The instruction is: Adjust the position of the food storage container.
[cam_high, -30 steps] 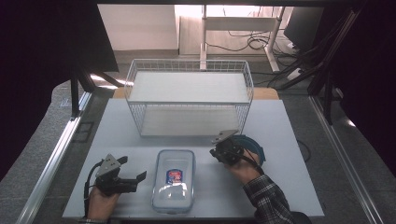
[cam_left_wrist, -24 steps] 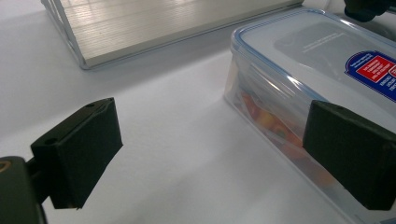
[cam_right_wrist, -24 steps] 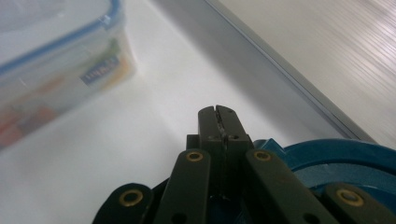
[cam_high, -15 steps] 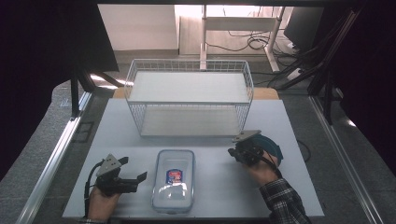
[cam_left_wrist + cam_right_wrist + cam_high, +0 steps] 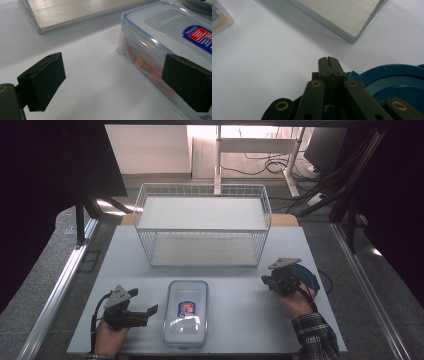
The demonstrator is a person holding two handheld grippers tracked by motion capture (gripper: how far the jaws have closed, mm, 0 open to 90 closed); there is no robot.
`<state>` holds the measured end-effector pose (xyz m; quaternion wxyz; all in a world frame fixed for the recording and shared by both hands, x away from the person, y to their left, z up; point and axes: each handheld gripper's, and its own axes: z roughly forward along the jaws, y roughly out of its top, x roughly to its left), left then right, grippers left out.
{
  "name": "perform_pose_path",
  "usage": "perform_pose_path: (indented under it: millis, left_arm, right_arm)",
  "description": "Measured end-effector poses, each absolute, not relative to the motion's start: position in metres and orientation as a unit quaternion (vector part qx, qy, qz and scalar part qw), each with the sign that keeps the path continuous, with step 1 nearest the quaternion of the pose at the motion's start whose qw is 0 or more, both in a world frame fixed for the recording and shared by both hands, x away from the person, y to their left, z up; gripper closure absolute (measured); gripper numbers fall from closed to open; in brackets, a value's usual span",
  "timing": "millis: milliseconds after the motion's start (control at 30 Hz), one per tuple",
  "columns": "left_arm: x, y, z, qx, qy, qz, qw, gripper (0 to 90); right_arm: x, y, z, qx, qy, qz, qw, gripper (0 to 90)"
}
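A clear plastic box (image 5: 185,312) with a blue-rimmed lid and a red label lies flat at the table's front middle. It holds colourful contents (image 5: 140,62). My left gripper (image 5: 145,302) is open just left of the box and points at it. In the left gripper view the left gripper (image 5: 115,82) has one jaw in front of the box's side wall (image 5: 160,37) and the other over bare table. My right gripper (image 5: 265,281) is shut at the right and sits on a round blue thing (image 5: 306,276). Its jaws (image 5: 329,61) meet with nothing visible between them, above the blue thing (image 5: 392,80).
A white wire basket (image 5: 202,227) with a pale floor stands at the back middle of the white table (image 5: 240,320); its base corner (image 5: 347,15) lies ahead of the right gripper. Metal rails run along both table sides.
My right gripper has moved right, away from the box, and the round blue thing has moved with it. The left gripper and the box have stayed put.
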<state>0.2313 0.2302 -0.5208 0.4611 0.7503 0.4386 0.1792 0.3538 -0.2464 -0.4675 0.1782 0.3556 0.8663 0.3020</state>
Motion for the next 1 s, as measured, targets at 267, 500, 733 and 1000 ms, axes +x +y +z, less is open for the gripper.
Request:
perform_pose_path:
  millis: [267, 500, 733, 1000]
  left_arm:
    - [0.226, 0.231, -0.517, 0.746, 0.444, 0.158, 0.470, 6.9]
    - [0.196, 0.223, -0.521, 0.812, 0.370, 0.103, 0.439, 62.1]
    - [0.183, 0.200, -0.520, 0.859, 0.304, 0.068, 0.407, 90.0]
    - [0.188, 0.174, -0.522, 0.862, 0.282, 0.033, 0.421, 90.0]
  right_arm:
    - [0.335, -0.245, -0.456, 0.337, 0.857, 0.340, 0.191, 89.0]
    - [0.311, -0.229, -0.459, 0.309, 0.859, 0.373, 0.166, 88.7]
    - [0.284, -0.220, -0.462, 0.291, 0.864, 0.386, 0.140, 88.7]
    - [0.258, -0.220, -0.465, 0.282, 0.867, 0.394, 0.114, 88.9]
